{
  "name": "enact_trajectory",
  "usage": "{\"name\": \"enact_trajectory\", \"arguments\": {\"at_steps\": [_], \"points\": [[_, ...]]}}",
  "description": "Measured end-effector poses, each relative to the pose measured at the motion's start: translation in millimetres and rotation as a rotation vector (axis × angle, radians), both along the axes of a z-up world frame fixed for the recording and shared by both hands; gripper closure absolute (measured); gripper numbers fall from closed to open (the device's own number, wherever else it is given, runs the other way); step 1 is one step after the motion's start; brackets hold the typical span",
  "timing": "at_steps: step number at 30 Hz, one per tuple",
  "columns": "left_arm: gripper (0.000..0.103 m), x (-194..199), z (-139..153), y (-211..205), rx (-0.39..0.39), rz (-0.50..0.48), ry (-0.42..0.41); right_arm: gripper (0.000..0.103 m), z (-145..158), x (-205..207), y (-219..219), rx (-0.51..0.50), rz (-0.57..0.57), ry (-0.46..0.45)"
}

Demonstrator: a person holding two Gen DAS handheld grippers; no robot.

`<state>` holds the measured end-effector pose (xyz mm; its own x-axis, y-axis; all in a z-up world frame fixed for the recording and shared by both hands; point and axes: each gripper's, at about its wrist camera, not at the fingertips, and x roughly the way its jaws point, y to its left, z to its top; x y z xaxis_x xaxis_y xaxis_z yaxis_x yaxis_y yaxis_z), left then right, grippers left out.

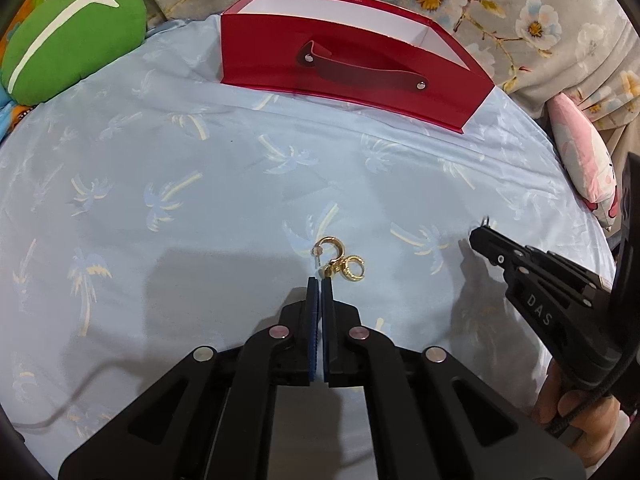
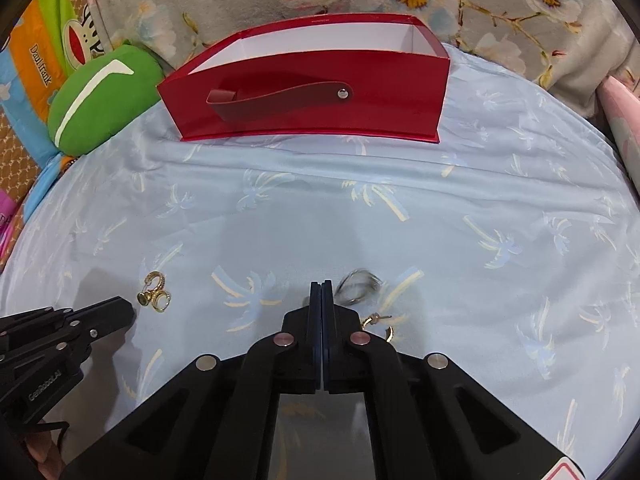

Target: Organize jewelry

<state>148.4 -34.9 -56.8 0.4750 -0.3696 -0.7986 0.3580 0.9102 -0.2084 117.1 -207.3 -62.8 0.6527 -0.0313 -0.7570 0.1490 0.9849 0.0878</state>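
A red open box with a white inside stands at the far side of the blue sheet; it also shows in the right wrist view. A cluster of gold hoop earrings lies just ahead of my left gripper, whose jaws are shut and hold nothing that I can see. The same cluster shows in the right wrist view. My right gripper is shut, with a silver ring piece just right of its tips. A gold earring lies beside its right finger.
A blue palm-print sheet covers the bed. A green cushion lies at the far left. A floral blanket lies behind the box. A pink pillow is at the right edge.
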Motion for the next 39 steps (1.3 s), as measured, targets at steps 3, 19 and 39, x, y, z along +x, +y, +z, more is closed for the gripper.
{"name": "enact_trajectory", "arguments": {"at_steps": [3, 19, 39], "points": [[0.093, 1, 0, -4, -0.009, -0.006, 0.003, 0.103, 1, -3, -2, 0.004, 0.000, -0.006], [0.062, 1, 0, -9, 0.000, -0.001, -0.019, 0.062, -7, 21, -22, -0.002, -0.057, 0.017], [0.063, 6, -1, -20, -0.004, -0.026, -0.030, 0.086, 7, -20, -25, 0.046, -0.090, -0.044]]}}
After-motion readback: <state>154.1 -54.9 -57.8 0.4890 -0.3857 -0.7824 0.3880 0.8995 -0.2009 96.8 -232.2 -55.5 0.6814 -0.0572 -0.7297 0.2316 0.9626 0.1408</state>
